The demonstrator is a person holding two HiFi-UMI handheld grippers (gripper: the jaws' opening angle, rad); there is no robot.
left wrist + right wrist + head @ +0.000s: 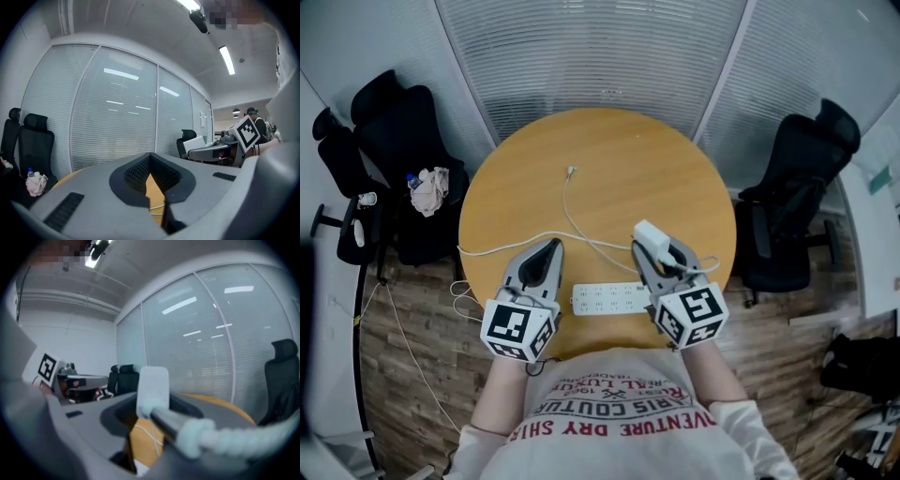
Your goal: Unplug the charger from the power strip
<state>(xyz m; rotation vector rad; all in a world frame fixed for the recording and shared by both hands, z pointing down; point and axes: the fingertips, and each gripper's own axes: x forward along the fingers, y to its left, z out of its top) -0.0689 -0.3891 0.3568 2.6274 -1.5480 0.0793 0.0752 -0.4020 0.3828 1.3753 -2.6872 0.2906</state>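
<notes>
A white power strip (609, 298) lies flat on the round wooden table (675, 178) near its front edge, between my two grippers. My right gripper (661, 246) is shut on the white charger (652, 232), held up off the table and apart from the strip. In the right gripper view the charger (152, 385) stands upright between the jaws of the right gripper (150, 414). Its thin white cable (572, 220) trails across the table to a small connector (571, 171). My left gripper (549, 247) is shut and holds nothing, left of the strip; the left gripper (157, 187) points level over the table.
Black office chairs stand at the left (394, 141) and the right (797, 187) of the table; the left one carries a cloth bundle (429, 190). The strip's white cord (469, 300) hangs off the table's left edge. A glass wall with blinds (600, 56) closes the far side.
</notes>
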